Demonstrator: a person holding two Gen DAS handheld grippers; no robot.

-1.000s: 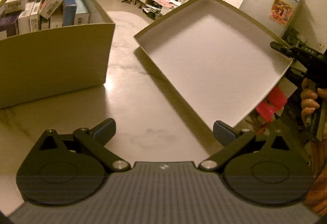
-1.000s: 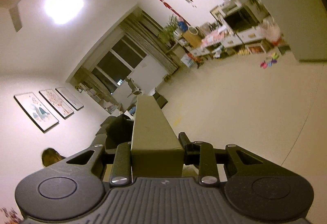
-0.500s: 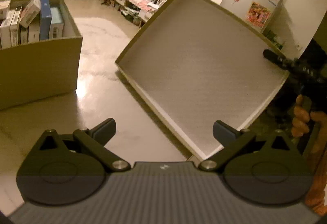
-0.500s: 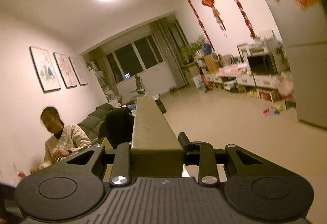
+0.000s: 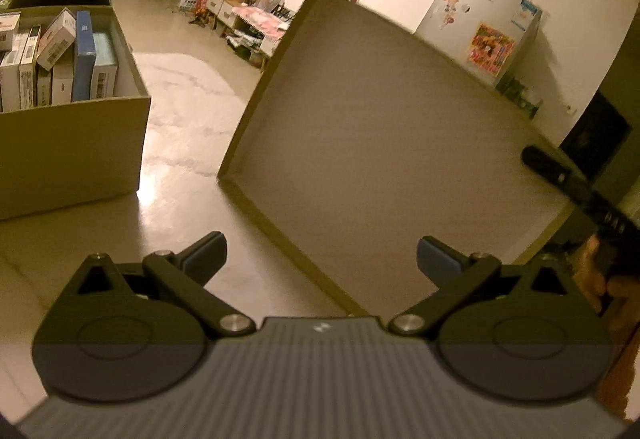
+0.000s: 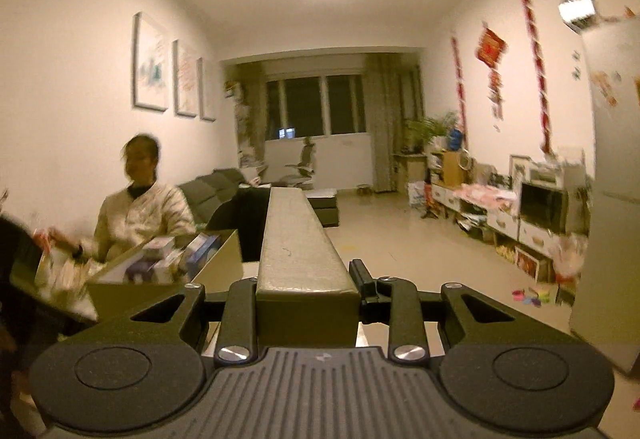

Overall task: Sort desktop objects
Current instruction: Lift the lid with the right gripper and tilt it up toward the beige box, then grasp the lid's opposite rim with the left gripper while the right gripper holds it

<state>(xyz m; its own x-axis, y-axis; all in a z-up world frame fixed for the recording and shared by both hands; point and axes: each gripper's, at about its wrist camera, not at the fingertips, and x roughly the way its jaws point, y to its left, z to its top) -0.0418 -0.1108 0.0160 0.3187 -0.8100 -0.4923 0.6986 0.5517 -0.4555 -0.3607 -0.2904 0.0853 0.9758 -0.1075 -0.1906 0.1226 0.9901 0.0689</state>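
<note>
Right gripper [image 6: 306, 313] pinching the rim wall of the box lid [image 5: 384, 143]; seen from the right wrist the rim [image 6: 294, 239] runs straight ahead between my pads; lid tilted up off the table [image 5: 180, 207], inside facing my left side; left gripper [image 5: 320, 259] spread wide, holding nothing, low beside the lid's near edge. Judgement: thin card, light, fairly stiff but broad, likely to flex and swing from a single edge hold; best steadied with a second hold on the near rim. Filled box [image 5: 72, 127] stands left on the table; its top is open.
</note>
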